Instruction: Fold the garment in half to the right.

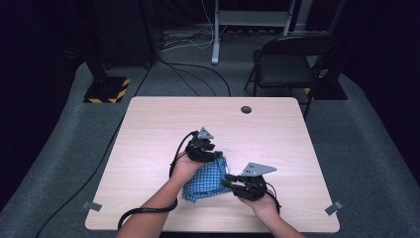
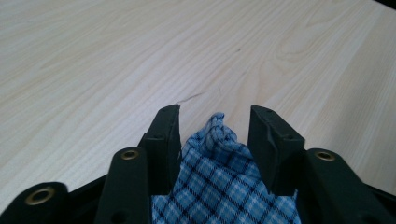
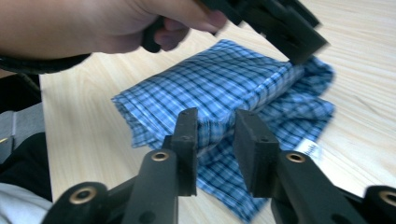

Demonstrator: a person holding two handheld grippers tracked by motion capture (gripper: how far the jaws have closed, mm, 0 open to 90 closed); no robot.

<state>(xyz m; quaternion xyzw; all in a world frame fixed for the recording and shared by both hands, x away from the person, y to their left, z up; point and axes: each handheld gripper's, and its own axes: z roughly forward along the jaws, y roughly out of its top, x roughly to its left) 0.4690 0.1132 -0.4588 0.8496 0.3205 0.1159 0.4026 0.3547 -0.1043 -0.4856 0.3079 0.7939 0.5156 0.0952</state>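
Observation:
A folded blue checked cloth (image 1: 208, 181) lies on the wooden table (image 1: 163, 124) near its front edge, between my two hands. My left gripper (image 1: 216, 155) is at the cloth's far corner. In the left gripper view its jaws stand apart (image 2: 214, 126) with a bunched tip of the cloth (image 2: 224, 177) between them, not pinched. My right gripper (image 1: 229, 182) is at the cloth's right edge, its jaws (image 3: 215, 135) apart around a fold of the cloth (image 3: 219, 79), not pressing on it. The right gripper view has the left gripper (image 3: 280, 28) over the far corner.
The table has a round hole (image 1: 246, 109) near its far edge, and grey tape tabs (image 1: 92, 206) mark its front corners. Beyond it stand a dark folding chair (image 1: 292, 64) and a stand base with hazard stripes (image 1: 106, 89). Cables run across the floor.

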